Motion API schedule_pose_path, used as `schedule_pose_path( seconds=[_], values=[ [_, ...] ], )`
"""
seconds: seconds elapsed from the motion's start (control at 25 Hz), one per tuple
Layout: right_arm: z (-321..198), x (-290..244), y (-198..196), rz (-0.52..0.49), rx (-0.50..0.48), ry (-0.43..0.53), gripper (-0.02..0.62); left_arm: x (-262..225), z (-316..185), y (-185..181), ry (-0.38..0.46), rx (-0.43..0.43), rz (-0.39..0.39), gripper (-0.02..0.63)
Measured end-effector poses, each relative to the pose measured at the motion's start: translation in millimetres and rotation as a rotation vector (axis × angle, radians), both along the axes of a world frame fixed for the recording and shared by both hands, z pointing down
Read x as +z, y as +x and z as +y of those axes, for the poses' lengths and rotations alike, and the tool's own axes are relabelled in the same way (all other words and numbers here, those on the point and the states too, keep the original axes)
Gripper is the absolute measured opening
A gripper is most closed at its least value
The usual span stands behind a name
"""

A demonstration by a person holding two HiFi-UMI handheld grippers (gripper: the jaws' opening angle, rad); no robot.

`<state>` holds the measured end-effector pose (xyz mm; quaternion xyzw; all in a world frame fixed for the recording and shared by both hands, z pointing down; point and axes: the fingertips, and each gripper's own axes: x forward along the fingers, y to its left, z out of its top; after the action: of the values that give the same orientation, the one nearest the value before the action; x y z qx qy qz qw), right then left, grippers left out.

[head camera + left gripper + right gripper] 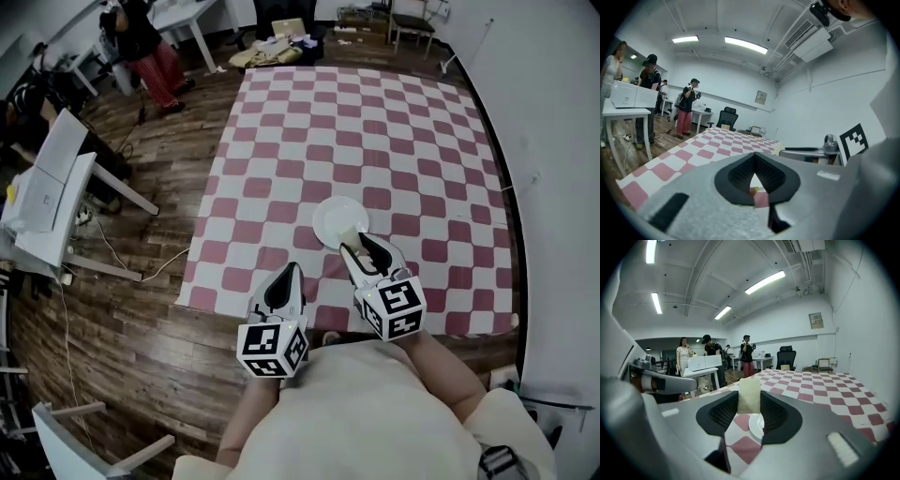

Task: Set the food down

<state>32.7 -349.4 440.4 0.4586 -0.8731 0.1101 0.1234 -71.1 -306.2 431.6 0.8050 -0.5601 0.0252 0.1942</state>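
A pale beige slab of food (749, 390) stands upright between the jaws of my right gripper (749, 401), which is shut on it. In the head view that gripper (359, 246) hovers over the near edge of a white plate (333, 217) with the food (355, 238) at its tip. The plate (757, 425) lies on a red-and-white checked cloth (375, 141), just below the jaws. My left gripper (287, 277) hangs to the left of the plate over the cloth's near edge. Its jaws (754, 159) are shut with nothing between them.
The cloth is spread on a wooden floor (141, 300). A white desk with a device (47, 192) stands at the left. A person in red trousers (150, 56) stands at the far left by white tables. Boxes (281, 42) lie beyond the cloth. A white wall (553, 187) runs along the right.
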Motion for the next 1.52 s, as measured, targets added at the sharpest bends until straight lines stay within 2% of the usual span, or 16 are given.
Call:
schedule_pose_path(
  seconds=[0.76,1.52],
  values=[
    [-83,88,5,0.16,-0.03,-0.133,0.156,32,-36,4,-0.091,-0.054,-0.008,0.006],
    [-110,161,4,0.339,-0.061,-0.266,0.156,42,-48,1,-0.116,-0.06,-0.018,0.006]
  ],
)
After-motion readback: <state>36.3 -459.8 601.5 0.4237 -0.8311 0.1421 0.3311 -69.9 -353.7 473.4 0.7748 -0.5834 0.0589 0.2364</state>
